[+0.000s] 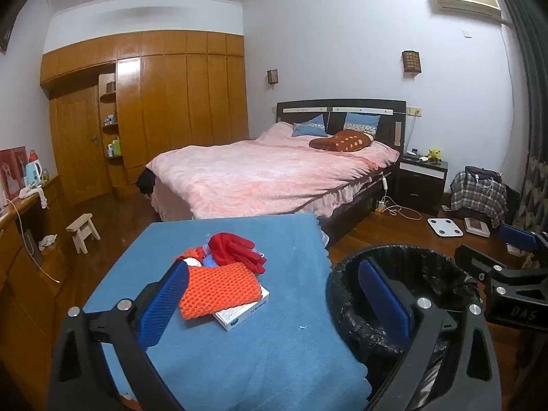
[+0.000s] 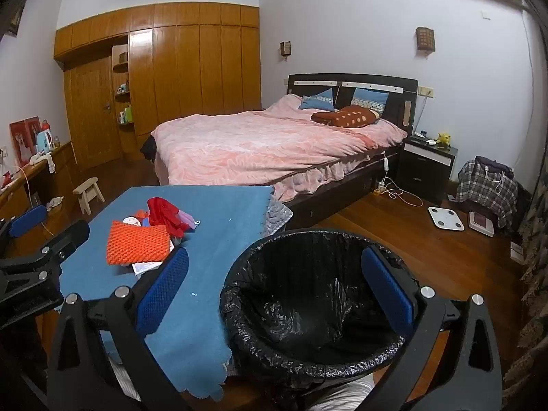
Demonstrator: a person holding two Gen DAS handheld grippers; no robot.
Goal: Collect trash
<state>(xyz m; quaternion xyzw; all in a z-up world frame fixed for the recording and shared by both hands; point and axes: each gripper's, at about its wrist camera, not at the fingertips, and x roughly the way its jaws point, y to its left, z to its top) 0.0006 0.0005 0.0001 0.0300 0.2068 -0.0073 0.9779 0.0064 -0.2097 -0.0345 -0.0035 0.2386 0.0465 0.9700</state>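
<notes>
A pile of trash lies on the blue-covered table: an orange foam net on a white box, a red glove and small items behind. The same net and glove show in the right wrist view. A bin lined with a black bag stands right of the table; its inside looks empty. My left gripper is open and empty above the table's near part. My right gripper is open and empty over the bin's left rim.
A bed with a pink cover stands behind the table. A small wooden stool is on the floor at left, by a wooden desk. A white scale, cables and a plaid bag lie at right.
</notes>
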